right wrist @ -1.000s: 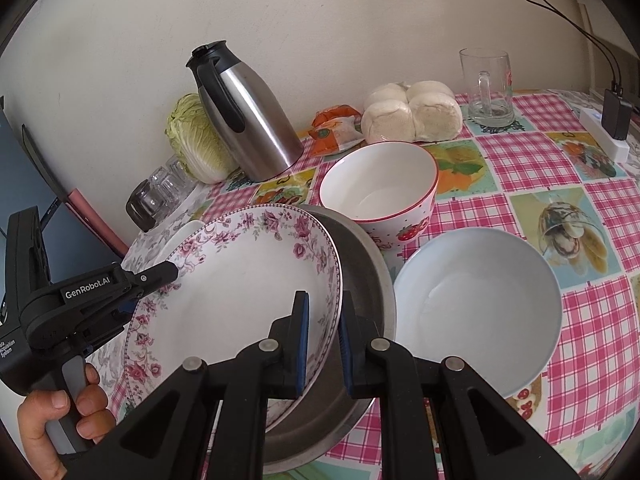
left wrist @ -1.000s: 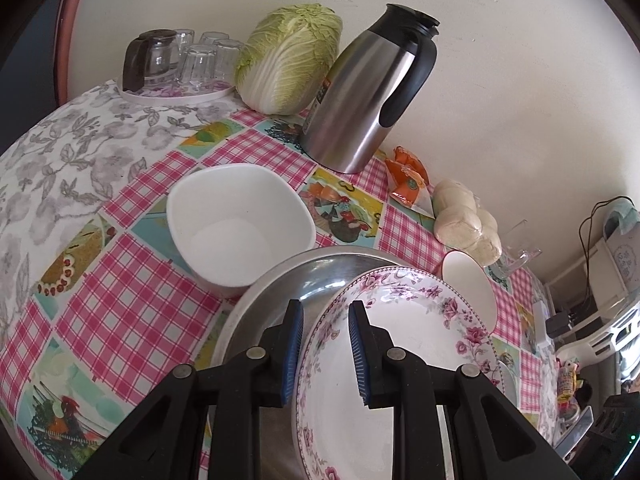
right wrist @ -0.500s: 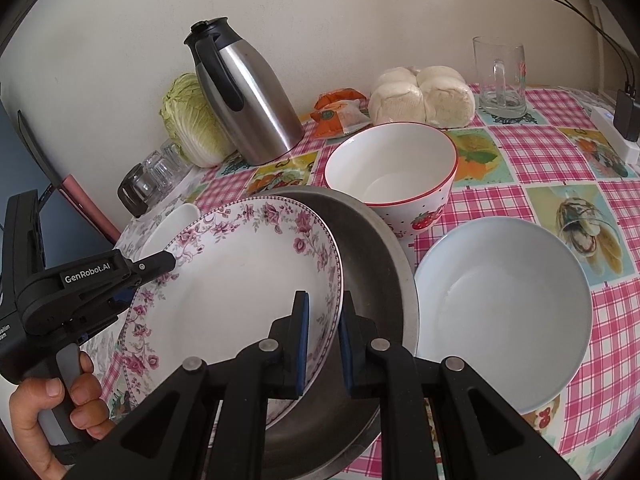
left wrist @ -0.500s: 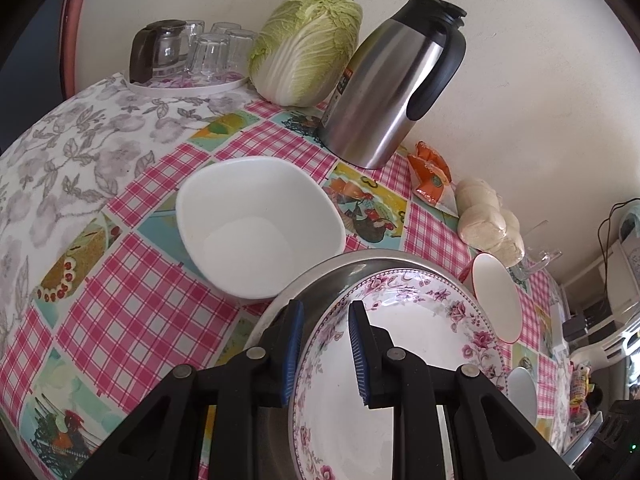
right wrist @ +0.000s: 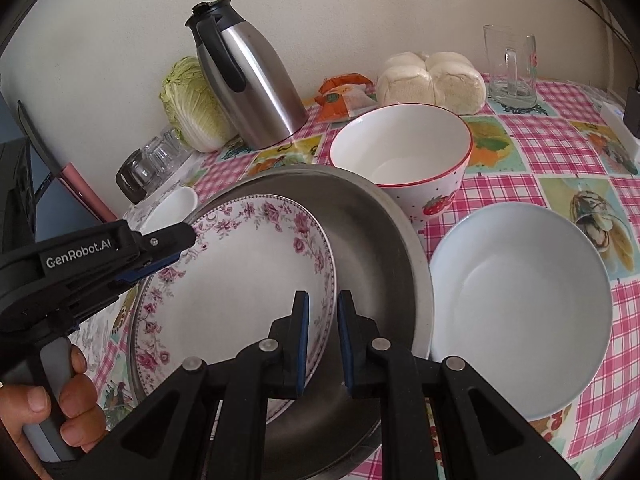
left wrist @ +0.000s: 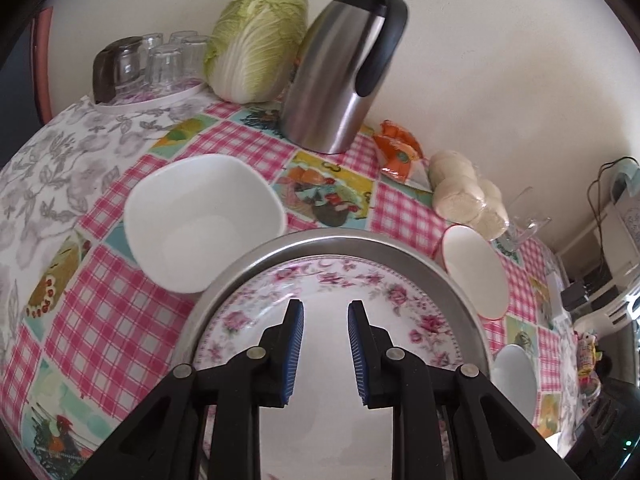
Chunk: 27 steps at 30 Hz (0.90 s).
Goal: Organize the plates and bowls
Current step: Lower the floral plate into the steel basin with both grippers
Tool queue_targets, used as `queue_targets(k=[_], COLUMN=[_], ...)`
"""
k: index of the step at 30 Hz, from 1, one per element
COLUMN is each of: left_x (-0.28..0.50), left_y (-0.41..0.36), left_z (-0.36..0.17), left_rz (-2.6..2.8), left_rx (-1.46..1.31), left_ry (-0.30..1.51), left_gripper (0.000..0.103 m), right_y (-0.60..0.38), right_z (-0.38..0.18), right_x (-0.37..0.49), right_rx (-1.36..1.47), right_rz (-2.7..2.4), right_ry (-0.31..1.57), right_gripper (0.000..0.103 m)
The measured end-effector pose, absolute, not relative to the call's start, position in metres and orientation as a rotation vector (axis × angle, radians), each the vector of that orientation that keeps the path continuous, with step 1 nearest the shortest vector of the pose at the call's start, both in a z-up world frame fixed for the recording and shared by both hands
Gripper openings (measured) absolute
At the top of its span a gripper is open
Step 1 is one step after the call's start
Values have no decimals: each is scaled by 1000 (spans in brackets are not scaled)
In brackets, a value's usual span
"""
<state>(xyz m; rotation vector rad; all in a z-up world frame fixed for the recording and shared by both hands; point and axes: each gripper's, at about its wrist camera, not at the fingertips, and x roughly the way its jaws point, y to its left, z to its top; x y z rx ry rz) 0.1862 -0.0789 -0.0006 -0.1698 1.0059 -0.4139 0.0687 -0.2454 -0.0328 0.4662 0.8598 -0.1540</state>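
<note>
A floral plate (left wrist: 332, 280) (right wrist: 248, 272) lies tilted inside a wide metal basin (left wrist: 320, 236) (right wrist: 368, 248). My right gripper (right wrist: 322, 300) is shut on the plate's right rim, which runs between its blue pads. My left gripper (left wrist: 324, 308) (right wrist: 176, 254) hovers over the plate's left side, its jaws a small gap apart with nothing between them. Around the basin stand a white square bowl (left wrist: 200, 216) (right wrist: 172, 204), a strawberry bowl (right wrist: 400, 160) (left wrist: 472, 272) and a pale blue bowl (right wrist: 520, 312) (left wrist: 514, 376).
Along the wall stand a steel thermos (left wrist: 344, 72) (right wrist: 252, 84), a cabbage (left wrist: 256, 44), a tray of upturned glasses (left wrist: 152, 68), wrapped buns (right wrist: 428, 80) and a glass mug (right wrist: 510, 64). A person's hand (right wrist: 60, 408) holds the left gripper's handle.
The plate has sunk lower into the basin. The left gripper's jaws, earlier astride the plate's rim, now sit over its face. The right gripper keeps its grip.
</note>
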Motion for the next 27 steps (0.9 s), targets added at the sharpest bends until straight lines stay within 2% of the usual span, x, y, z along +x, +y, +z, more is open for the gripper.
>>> queue_targets(k=[6,27], left_x=[197,206], left_y=[-44,-19], left_z=[1,-17], left_rz=[-331,-260], left_rx=[-234,-320], left_ry=[1021,1115], left_gripper=[28,32], right_y=[-248,-242], right_z=[-30,-28], right_x=[65,66], right_rx=[449,396], right_rz=[-177,-214], right_ry=[870,912], right_gripper=[11,12])
